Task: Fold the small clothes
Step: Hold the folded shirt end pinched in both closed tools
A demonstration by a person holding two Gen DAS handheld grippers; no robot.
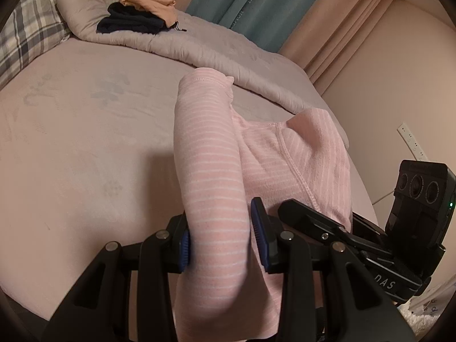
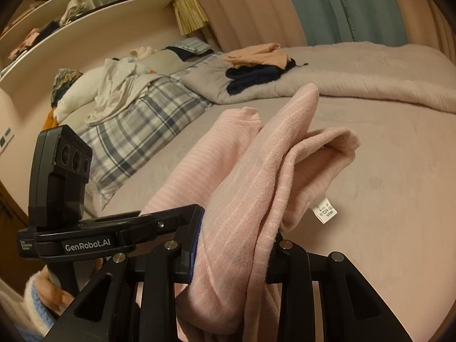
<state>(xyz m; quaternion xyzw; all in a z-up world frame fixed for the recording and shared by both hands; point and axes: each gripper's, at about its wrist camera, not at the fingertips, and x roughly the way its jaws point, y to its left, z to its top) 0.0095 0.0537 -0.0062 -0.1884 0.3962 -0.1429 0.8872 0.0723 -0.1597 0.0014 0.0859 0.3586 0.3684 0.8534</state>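
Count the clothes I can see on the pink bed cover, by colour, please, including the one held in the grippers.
Pink striped garment, held by left gripper and right gripper: 1
Peach garment: 1
Dark navy garment: 1
Total: 3

Lost the lower end of the pink striped garment (image 1: 211, 199) under the bottom edge, behind the left gripper (image 1: 225, 245). Hid the right gripper's (image 2: 230, 245) right-hand pad wholly behind bunched cloth, so no telling how that pad met it. Could not read the print on the white care label (image 2: 325, 211) right of those fingers: too small.
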